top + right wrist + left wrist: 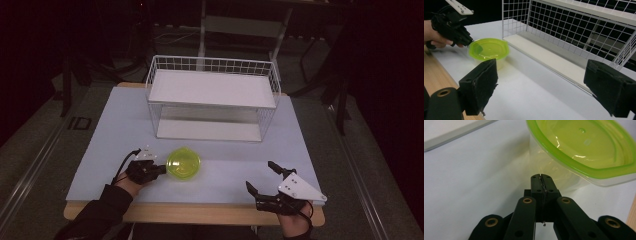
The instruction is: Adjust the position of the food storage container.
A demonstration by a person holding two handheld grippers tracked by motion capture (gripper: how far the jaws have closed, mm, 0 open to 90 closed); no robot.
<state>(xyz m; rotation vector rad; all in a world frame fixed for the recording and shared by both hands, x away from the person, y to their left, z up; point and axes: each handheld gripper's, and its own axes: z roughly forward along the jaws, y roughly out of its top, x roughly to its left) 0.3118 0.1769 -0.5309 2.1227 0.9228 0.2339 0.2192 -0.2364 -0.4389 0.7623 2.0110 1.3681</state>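
The left gripper [541, 177] has its jaws pressed together with nothing between them. Its tips sit just beside the clear wall of a tub [564, 173] with a green lid [584, 147], on the table [474, 182].

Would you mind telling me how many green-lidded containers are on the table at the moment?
1. The green-lidded container sits near the front of the table, beside the left gripper. None appear on the wire shelf rack.

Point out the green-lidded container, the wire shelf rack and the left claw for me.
green-lidded container [183, 164]: high view, middle of its lid.
wire shelf rack [212, 88]: high view, bare top shelf board.
left claw [541, 178]: left gripper view, tips of its closed jaws, just short of the container's wall.
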